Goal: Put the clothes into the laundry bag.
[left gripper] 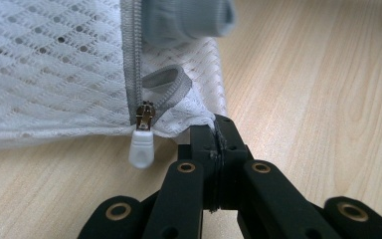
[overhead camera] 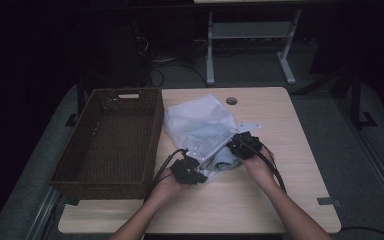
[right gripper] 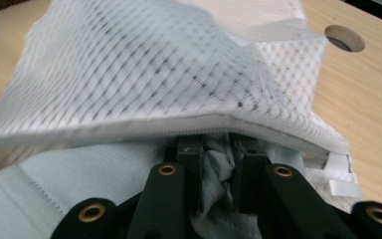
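A white mesh laundry bag point(overhead camera: 197, 117) lies in the middle of the wooden table point(overhead camera: 260, 200), its zipped edge toward me. My left gripper point(overhead camera: 187, 171) is shut on the bag's near corner point(left gripper: 199, 107), just right of the white zipper pull point(left gripper: 142, 149). A pale grey-blue garment point(overhead camera: 225, 159) sticks out of the bag's mouth. My right gripper point(overhead camera: 242, 145) is shut on a bunch of that garment point(right gripper: 79, 174) at the opening, and its jaws point(right gripper: 218, 149) sit just under the bag's lifted grey-edged lip point(right gripper: 144, 64). A blurred grey fold of the garment point(left gripper: 189, 17) lies above the zipper.
A dark brown wicker basket point(overhead camera: 100, 187) stands on the left side of the table, touching the bag's left edge. A round cable hole point(overhead camera: 231, 101) sits near the table's far edge, behind the bag. Bare wood lies to the right and toward me.
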Demonstrator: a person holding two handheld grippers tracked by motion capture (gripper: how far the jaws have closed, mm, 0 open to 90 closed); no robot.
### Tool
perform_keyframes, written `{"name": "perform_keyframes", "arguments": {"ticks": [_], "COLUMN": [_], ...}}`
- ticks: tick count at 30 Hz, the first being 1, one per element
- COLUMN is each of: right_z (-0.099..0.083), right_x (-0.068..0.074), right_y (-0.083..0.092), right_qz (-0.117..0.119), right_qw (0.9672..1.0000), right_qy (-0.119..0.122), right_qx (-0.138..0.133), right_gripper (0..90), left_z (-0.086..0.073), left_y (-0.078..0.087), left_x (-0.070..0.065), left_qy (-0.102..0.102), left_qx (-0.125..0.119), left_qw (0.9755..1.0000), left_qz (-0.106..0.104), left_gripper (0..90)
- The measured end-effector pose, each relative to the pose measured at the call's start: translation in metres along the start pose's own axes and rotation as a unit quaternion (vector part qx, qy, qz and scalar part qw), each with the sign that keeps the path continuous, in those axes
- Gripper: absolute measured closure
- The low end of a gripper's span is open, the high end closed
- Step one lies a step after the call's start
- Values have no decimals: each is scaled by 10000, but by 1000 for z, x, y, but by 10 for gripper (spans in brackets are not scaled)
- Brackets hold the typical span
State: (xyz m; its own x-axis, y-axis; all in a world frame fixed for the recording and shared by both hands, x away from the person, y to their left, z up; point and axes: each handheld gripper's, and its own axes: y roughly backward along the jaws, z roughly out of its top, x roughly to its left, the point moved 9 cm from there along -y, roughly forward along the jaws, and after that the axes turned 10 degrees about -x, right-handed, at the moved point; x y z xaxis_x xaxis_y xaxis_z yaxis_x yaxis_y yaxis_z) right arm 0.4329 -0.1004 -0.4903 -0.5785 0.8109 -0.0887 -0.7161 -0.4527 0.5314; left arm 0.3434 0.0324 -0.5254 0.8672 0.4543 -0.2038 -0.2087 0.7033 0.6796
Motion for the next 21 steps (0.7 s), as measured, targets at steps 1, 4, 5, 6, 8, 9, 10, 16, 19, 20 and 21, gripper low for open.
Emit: {"name": "perform_keyframes", "arguments": {"ticks": [1, 4, 5, 6, 8, 9, 10, 16, 19, 20, 21], "right_z": [0, 1, 1, 0, 0, -1, 0, 4, 3, 1, -1], "right_x": [1, 8, 9, 11, 13, 14, 15, 22, 26, 29, 31], "right_y": [-2, -6, -6, -5, -1, 3, 7, 38, 55, 61, 64], "right_qz": [7, 172, 224, 298, 607, 695, 824, 1211, 1405, 1497, 1553], "right_qw": [10000, 9998, 9997, 9995, 9979, 9972, 9962, 9921, 9892, 9878, 9870], "right_qy": [-11, -13, -65, -110, -185, -231, -236, -105, -78, -63, -37], "right_qx": [14, -28, -53, -60, -119, -128, -158, -313, -406, -412, -406], "right_gripper": [778, 767, 756, 735, 676, 621, 560, 419, 409, 406, 406], "left_z": [0, -1, -1, -1, 0, 0, 1, 2, 2, 2, 2], "left_y": [0, 1, 1, 2, 2, 2, 3, 4, 4, 4, 4], "left_x": [0, 1, 2, 2, 2, 2, 2, 2, 2, 2, 2], "left_qy": [-8, 29, 29, 19, 20, 26, 11, 8, 23, 19, 24], "left_qx": [5, -7, -7, -10, -32, -56, -58, -83, -81, -80, -81], "left_qw": [10000, 10000, 10000, 10000, 10000, 10000, 10000, 9999, 9999, 9999, 9999], "left_qz": [-8, 15, 21, 37, 45, 42, 45, 64, 67, 66, 65], "left_gripper": [890, 890, 890, 890, 889, 890, 890, 889, 889, 889, 889]}}
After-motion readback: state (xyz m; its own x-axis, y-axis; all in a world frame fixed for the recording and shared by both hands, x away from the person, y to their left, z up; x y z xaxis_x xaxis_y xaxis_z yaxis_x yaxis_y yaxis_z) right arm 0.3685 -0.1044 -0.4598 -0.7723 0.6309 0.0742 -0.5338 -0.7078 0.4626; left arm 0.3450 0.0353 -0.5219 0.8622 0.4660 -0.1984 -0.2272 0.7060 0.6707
